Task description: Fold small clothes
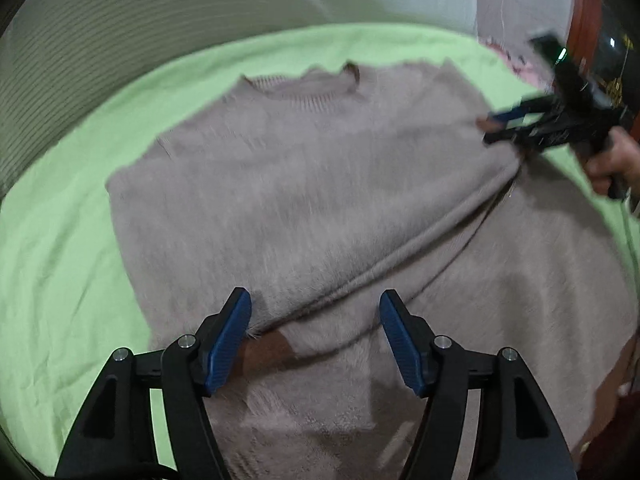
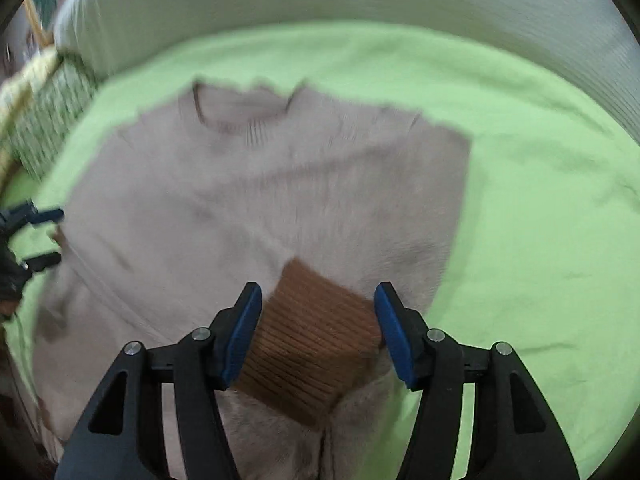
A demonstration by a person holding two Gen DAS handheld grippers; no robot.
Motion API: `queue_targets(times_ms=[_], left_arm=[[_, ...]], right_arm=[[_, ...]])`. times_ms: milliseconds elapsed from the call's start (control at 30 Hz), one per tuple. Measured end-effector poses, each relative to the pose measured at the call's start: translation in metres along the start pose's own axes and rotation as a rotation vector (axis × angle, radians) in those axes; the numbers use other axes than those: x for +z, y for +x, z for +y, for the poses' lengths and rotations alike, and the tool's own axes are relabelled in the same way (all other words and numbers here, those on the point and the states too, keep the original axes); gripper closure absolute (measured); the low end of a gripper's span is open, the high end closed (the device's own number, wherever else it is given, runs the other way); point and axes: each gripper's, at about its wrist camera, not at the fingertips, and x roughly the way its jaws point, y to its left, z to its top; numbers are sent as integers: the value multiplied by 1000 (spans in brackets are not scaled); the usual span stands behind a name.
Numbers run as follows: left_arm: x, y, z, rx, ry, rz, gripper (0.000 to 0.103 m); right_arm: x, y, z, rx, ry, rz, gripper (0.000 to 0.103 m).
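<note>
A fuzzy beige sweater (image 1: 320,184) lies flat on a green sheet (image 1: 60,240), collar (image 1: 308,88) at the far side. A sleeve is folded diagonally across its body. My left gripper (image 1: 316,336) is open above the sleeve's brown cuff (image 1: 264,354). In the right wrist view the sweater (image 2: 260,184) fills the middle. My right gripper (image 2: 318,332) is open with its fingers on either side of a ribbed brown cuff (image 2: 308,344), apart from it. The right gripper also shows in the left wrist view (image 1: 496,124) at the sweater's right edge. The left gripper shows in the right wrist view (image 2: 44,236) at far left.
A grey ribbed cushion or sofa back (image 1: 80,52) rises behind the green sheet (image 2: 540,220). A pale woven basket-like thing (image 2: 44,120) stands at the far left in the right wrist view. A hand (image 1: 616,164) holds the right gripper.
</note>
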Motion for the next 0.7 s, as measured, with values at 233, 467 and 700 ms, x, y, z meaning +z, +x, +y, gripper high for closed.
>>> queue_targets(times_ms=[233,467,700], left_arm=[[4,-4,5,12,-82,-46,40],[-2,2,-2,49,-89,-40,39],[-30,-23,12,-7,-222,-20,38]], right_arm=[[26,-37,2,8,-6,-155,92],[36,-13,-9,-100,39,-126,88],[-13,-33,-36,-106,177,-131,63]])
